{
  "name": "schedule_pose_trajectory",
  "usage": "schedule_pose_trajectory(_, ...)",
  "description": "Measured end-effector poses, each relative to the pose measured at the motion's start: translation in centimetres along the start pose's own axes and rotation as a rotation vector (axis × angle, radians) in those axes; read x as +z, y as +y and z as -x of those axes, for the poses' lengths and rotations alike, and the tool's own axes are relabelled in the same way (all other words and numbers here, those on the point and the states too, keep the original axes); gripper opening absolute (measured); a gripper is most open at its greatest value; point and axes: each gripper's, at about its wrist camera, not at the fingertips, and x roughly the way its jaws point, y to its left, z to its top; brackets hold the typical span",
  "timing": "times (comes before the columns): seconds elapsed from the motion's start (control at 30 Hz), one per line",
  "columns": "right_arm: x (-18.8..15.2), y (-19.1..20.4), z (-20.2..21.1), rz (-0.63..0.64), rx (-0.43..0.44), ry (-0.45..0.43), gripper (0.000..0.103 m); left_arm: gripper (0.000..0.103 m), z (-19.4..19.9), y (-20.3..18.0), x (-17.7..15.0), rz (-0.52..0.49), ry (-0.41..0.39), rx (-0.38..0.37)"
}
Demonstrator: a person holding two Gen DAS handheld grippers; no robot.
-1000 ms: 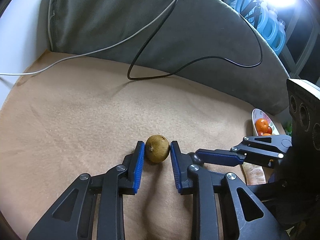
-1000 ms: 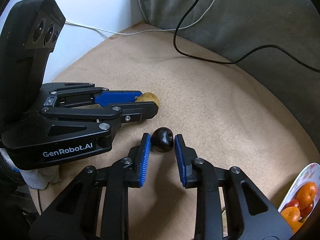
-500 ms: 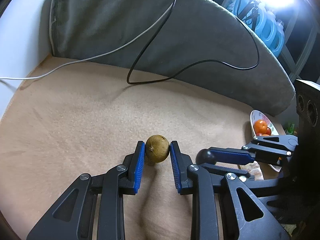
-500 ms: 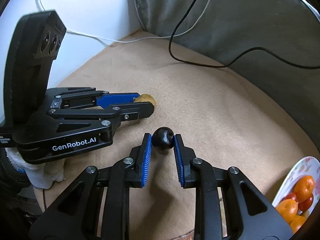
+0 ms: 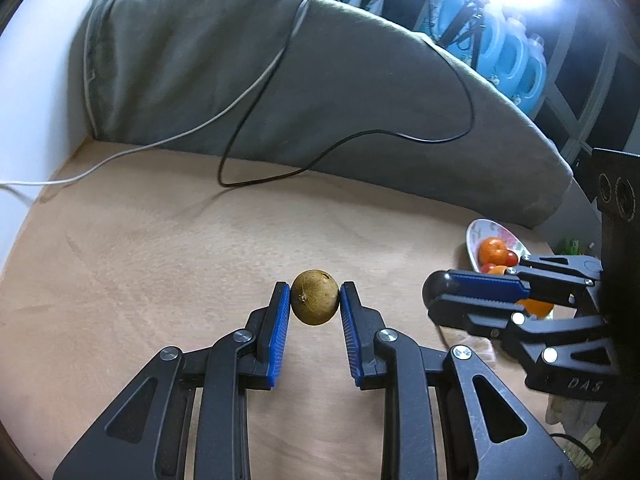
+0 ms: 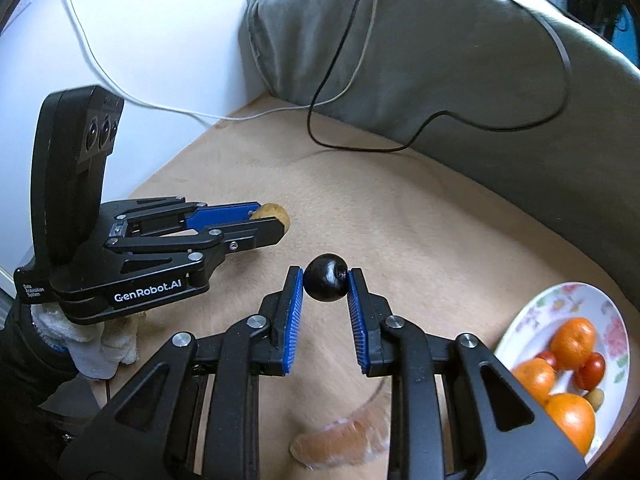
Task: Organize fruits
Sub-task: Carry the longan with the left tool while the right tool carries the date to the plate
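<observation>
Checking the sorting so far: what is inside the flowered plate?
The plate holds three oranges, small red tomatoes and one small tan fruit at the near side. The picture edge cuts the plate off, and anything lying under the oranges is covered.

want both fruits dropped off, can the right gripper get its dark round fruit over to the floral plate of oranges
Probably yes: the right gripper grips the dark round fruit, and only bare tan cloth lies before the floral plate.

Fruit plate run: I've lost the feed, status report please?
Left gripper shut on brown fruit. Right gripper shut on dark fruit. Plate right, part full. Path clear.
</observation>
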Motion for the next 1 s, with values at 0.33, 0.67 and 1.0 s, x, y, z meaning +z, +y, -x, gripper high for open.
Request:
schedule_pose_trajectory(0.33,-1.0,-2.8,4.3,-0.067,-0.027,-0.051,0.024,0.024,0.9,-2.9,0.1,-0.053,-0.016,-0.029)
schedule_pose_trajectory(0.67,-2.6,-7.2,8.0,-0.159,-0.088,-0.095,0.024,0.024,0.6,-6.8,-0.2,-0.111,-0.011,-0.09)
schedule_pose_trajectory(1.0,-4.6,-11.5,10.5,-0.245,-0.146,-0.116,0.024,0.024,-0.7,-10.8,-0.3,-0.163,0.008,-0.147)
